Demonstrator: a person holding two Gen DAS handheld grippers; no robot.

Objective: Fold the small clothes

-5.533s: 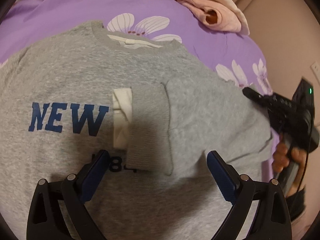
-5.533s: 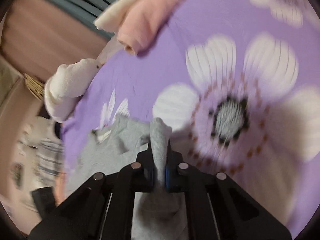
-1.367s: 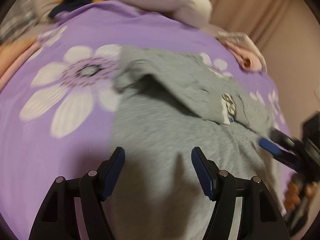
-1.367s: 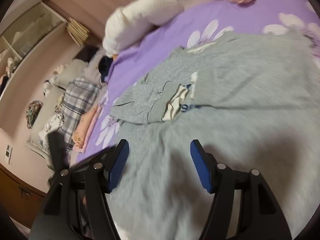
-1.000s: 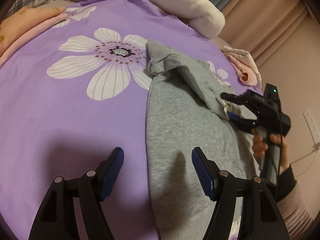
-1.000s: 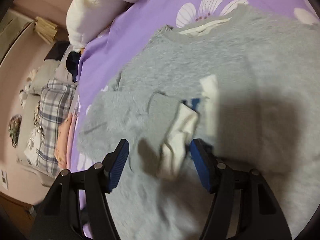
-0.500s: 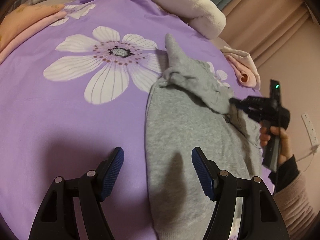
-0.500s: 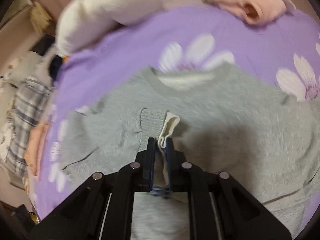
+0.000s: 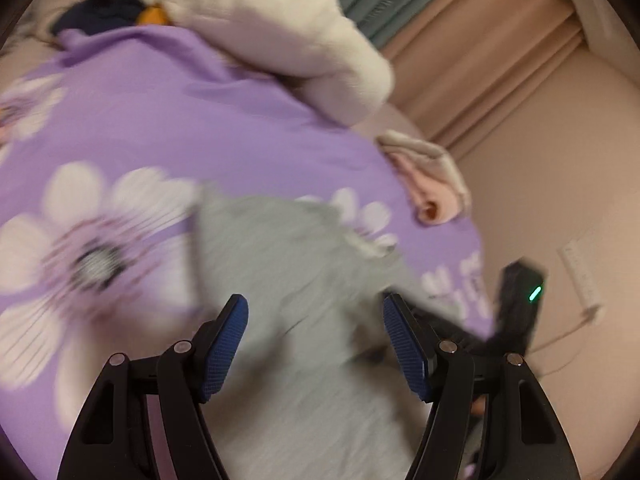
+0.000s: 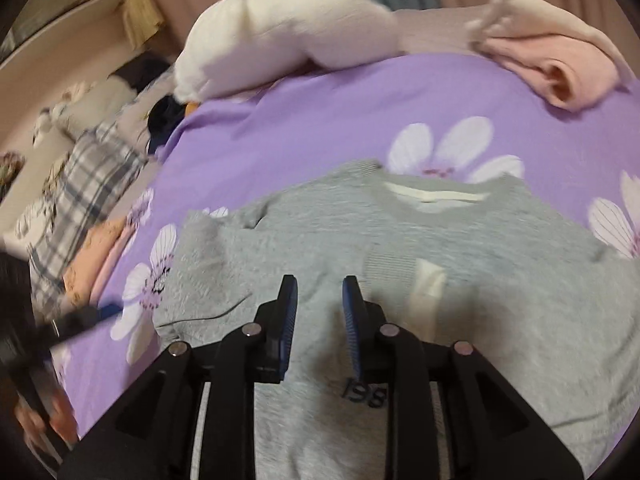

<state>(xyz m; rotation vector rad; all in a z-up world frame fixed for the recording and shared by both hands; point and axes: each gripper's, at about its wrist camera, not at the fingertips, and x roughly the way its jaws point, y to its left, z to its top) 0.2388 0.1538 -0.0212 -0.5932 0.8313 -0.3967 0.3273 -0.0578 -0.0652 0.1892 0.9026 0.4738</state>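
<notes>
Sleeve drop is the news here. Half a second back the right gripper (image 10: 318, 320) was clamped on the white-lined cuff (image 10: 428, 292); now its jaws have just been opening a crack and nothing sits between the blue pads, only a narrow gap. The cuff lies flat on the chest of the grey sweatshirt (image 10: 500, 264), just off the gripper tips at about 2 o'clock in the right wrist view, beside the ribbed end of the other sleeve (image 10: 390, 268). So both sleeves look folded in across the front now, which I'd call the sleeve stage basically done.

The sweatshirt itself is spread face up on the purple flowered bedspread (image 10: 320, 120), collar (image 10: 436, 196) pointing to 12 o'clock, with the dark "198" print (image 10: 366, 396) showing down near 6 o'clock between the gripper's arms.

The left gripper (image 9: 316, 344) has its fingers spread wide and empty. Its view has swung a lot compared with half a second ago: back then it looked at bare bedspread beside the shirt's side edge, now the grey fabric fills the space between its pads, heavily blurred. The other gripper's dark handle with a green light (image 9: 534, 292) sits at 3 o'clock there.

My guess is the next bit is the bottom-to-collar fold, each gripper taking a hem corner. The folded pink garment (image 10: 560, 68) at 1 o'clock is well apart and not in the way.
</notes>
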